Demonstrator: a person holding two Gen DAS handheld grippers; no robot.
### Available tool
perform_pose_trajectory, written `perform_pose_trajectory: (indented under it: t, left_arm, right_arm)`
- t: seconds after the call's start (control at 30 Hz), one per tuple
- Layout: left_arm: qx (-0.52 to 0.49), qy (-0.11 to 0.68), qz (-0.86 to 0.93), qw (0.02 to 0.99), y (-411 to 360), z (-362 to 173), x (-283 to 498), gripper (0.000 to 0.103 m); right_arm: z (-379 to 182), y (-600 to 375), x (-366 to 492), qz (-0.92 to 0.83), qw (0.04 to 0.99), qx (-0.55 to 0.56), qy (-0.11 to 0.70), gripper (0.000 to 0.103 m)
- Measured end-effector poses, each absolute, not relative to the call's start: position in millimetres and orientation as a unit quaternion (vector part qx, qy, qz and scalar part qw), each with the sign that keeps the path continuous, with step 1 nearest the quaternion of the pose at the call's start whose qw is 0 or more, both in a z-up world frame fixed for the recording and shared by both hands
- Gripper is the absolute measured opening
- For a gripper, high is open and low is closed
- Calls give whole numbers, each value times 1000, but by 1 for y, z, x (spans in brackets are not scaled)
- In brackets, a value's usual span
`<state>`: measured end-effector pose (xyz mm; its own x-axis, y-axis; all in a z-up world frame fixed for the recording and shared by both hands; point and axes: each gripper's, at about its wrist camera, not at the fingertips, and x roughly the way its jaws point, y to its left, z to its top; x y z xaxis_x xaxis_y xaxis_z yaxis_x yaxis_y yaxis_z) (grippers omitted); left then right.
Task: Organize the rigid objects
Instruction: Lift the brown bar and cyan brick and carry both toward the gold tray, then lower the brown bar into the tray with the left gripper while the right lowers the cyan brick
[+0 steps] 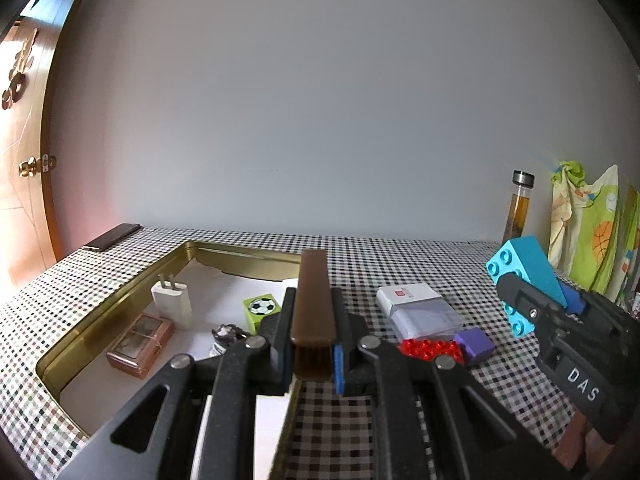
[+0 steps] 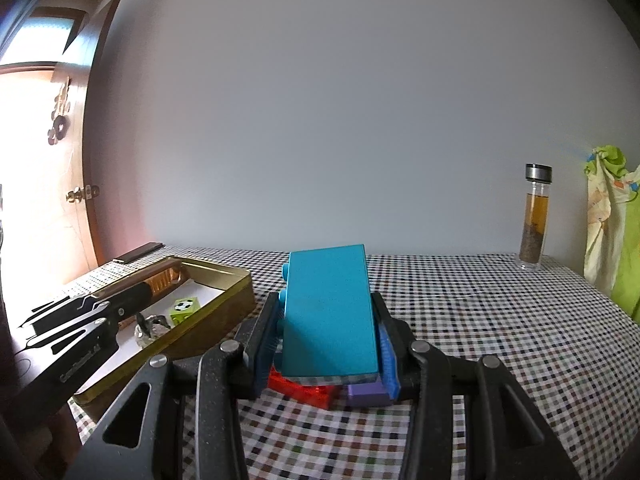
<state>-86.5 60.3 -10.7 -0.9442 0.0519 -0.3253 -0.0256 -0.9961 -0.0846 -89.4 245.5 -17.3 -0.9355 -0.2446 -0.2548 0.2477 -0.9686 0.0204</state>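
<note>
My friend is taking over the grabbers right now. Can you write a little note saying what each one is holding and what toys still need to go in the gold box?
Left gripper: shut on a brown comb, held over the edge of the gold tin.
Right gripper: shut on a blue block, held above the table.
In the tin already: white charger, pink case, football cube, a small dark trinket.
Still on the checked cloth: white card box, red brick, purple cube.
Left to do: drop the comb and blue block in, then the other three.
</note>
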Motion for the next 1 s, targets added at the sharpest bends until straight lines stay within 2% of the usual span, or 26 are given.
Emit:
perform_pose_trajectory:
  t: [1.0]
  left_arm:
    - [-169, -63, 983, -25, 17, -14, -87, 12]
  right_arm:
    - [-18, 191, -89, -973, 187, 133, 26, 45]
